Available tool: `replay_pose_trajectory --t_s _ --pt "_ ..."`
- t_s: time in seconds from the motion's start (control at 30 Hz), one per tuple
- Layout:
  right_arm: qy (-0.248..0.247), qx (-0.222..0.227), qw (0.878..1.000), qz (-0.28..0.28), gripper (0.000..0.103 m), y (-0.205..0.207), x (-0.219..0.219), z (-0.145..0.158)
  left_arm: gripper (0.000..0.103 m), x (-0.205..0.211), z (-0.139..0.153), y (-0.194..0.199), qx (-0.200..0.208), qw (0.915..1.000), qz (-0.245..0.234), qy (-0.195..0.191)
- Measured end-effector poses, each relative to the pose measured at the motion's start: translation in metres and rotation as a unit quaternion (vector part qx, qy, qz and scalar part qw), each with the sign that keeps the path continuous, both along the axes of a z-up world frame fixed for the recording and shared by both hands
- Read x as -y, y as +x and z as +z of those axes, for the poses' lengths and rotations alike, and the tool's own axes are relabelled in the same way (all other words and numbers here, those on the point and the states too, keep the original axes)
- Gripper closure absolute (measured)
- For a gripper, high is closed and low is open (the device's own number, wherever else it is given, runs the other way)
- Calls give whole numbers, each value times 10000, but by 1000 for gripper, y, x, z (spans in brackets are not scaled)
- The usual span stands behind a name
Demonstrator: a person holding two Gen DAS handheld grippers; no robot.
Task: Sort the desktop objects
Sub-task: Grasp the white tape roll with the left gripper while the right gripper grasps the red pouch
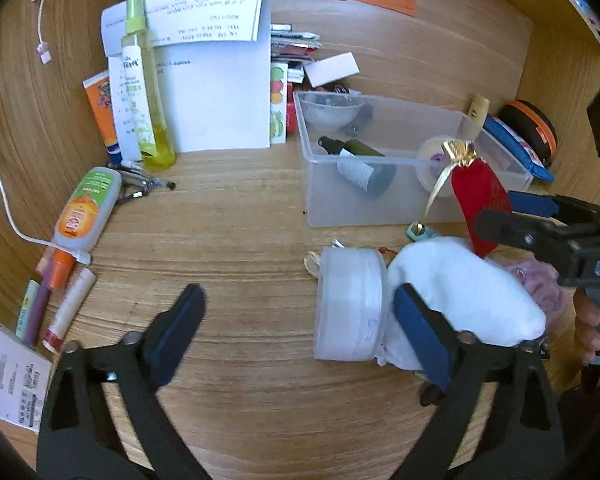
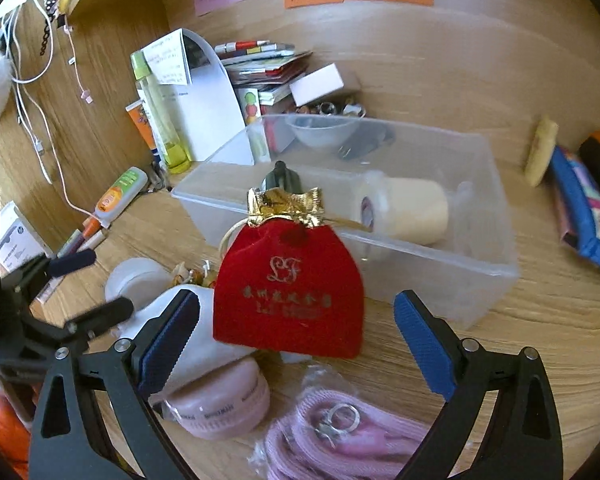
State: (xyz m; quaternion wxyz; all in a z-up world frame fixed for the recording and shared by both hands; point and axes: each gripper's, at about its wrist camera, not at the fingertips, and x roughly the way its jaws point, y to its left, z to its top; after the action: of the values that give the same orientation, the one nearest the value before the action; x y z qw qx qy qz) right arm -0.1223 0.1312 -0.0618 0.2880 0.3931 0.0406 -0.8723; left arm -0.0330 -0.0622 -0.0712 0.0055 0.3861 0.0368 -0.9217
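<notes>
My right gripper (image 2: 296,340) is wide open, holding nothing. The red pouch (image 2: 288,296) stands between my two blue fingers (image 2: 168,344), nearer the left one, touching neither. The clear bin (image 2: 440,256) sits behind it at 12 o'clock. My left gripper (image 1: 300,328) is open too. The white round box (image 1: 350,304) lies at 1 o'clock, just beside its right finger.

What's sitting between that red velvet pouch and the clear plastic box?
Nothing: in the right wrist view only bare desk separates the red pouch from the clear box, though the pouch's gold top overlaps the box's front rim.
</notes>
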Motion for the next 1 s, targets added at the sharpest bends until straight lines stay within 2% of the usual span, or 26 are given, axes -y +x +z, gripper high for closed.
replay_pose_trajectory --t_s 0.07,0.17,0.27,0.33,0.4,0.47,0.6,0.67,0.8,1.0 --pt "16 44 10000 30 22 -2 3 -2 18 1 -1 -1 18 10000 -28 81" --pt "81 108 9999 75 32 -5 9 -6 21 1 -1 -3 -45 10000 -13 60" --pt "135 57 9999 73 46 -6 12 -8 37 0 -4 -9 25 9999 -70 73" --pt "146 37 9999 67 49 -8 13 -9 43 0 -9 -14 110 9998 -98 139" --pt "185 -21 9998 83 57 -7 14 -10 54 -1 -12 -16 144 9996 -146 195" --pt "251 -99 9995 148 70 -5 15 -9 59 -1 -13 -18 138 9996 -140 211" --pt "251 -183 9993 203 80 -2 13 -9 71 -4 -16 -22 133 9998 -66 143" --pt "211 -218 9993 240 94 -1 12 -8 73 -5 -17 -23 88 9998 -46 143" --pt "99 -276 9992 282 95 2 10 -1 74 -8 -16 -22 -94 9999 80 -8" --pt "-125 -494 9982 321 96 12 1 19 74 -3 -11 -21 -193 9994 266 122"
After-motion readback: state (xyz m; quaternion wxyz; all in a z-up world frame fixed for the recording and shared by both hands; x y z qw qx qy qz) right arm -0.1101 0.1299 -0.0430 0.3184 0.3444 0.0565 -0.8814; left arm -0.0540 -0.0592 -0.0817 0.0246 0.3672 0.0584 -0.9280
